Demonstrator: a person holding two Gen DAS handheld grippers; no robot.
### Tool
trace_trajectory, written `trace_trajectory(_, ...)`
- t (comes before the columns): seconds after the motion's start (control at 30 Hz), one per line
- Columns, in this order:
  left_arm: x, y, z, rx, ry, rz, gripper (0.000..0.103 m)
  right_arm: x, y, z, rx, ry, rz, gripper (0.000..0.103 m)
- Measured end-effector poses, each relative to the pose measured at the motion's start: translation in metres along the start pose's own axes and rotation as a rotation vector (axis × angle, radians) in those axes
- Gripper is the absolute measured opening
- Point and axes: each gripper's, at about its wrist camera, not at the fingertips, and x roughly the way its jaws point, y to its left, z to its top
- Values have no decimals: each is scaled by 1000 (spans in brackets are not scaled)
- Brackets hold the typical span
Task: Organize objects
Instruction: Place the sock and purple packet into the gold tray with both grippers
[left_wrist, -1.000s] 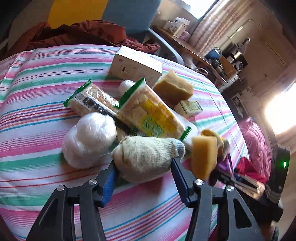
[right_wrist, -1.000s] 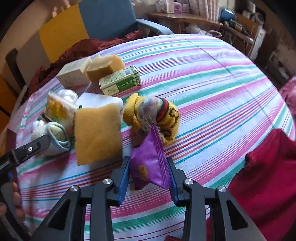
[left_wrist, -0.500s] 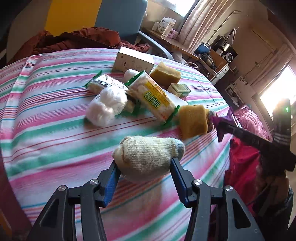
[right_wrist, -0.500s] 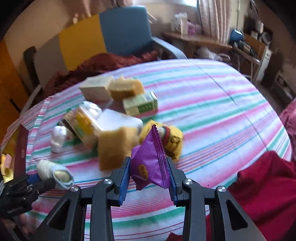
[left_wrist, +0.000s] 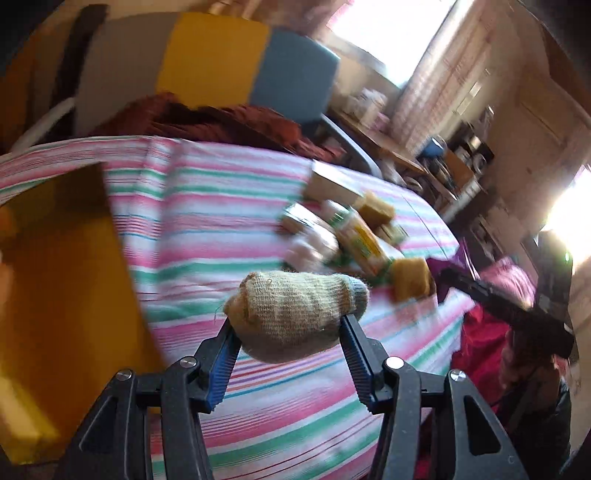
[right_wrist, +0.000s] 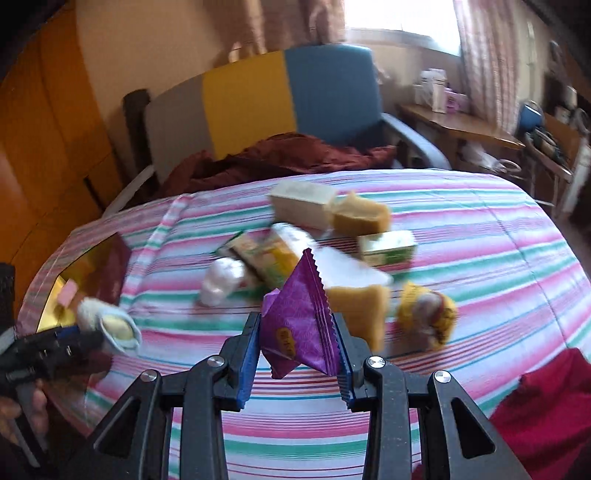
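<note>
Both tongs are loaded. Left gripper (left_wrist: 288, 328) pinches a rolled sock (left_wrist: 295, 314) between its blue ribbed pads: a coarse cream knit, lumpy and oval, with a pale grey-blue cuff at its right end, held above the striped cloth (left_wrist: 221, 206). From the right wrist view, the same sock (right_wrist: 110, 325) shows at far left with its open end facing us, soft yellowish inside.

Right gripper (right_wrist: 297, 341) squeezes a purple packet (right_wrist: 301, 332), glossy foil, roughly triangular, with a zigzag crimped edge running down its right side and a small yellow label low on its face. It too hangs above the cloth.

Behind the packet lies the pile, a little blurred: a yellow sponge (right_wrist: 362, 314), porous and blocky, just right of the packet; a yellow knitted bundle (right_wrist: 428, 317) further right; a white crinkly ball (right_wrist: 221, 284) to the left; a yellow-and-green snack pack (right_wrist: 269, 258); a green carton (right_wrist: 386, 247); a cream box (right_wrist: 301, 205) at the far side, touching another tan sponge (right_wrist: 360, 218).

At the left edge sits a yellow tray (left_wrist: 59, 280), smooth and flat.
</note>
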Motion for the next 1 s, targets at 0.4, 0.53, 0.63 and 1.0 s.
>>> trace_trajectory(0.4,-94,123,-20,-252,-164,194,55,33,159,9,-196,48,314,37)
trace_trajectory(0.53,-116,155,-31,-319,-199,250,55,46,212,2,-287,87,387,37)
trace_trajectory(0.63,-127,170,-38,-348,-219,279,55,55,246,-6,-341,120,423,37)
trace_trajectory(1.0,-147,196,-54,-394,-245,315,55,94,308,-24,-414,232,474,37)
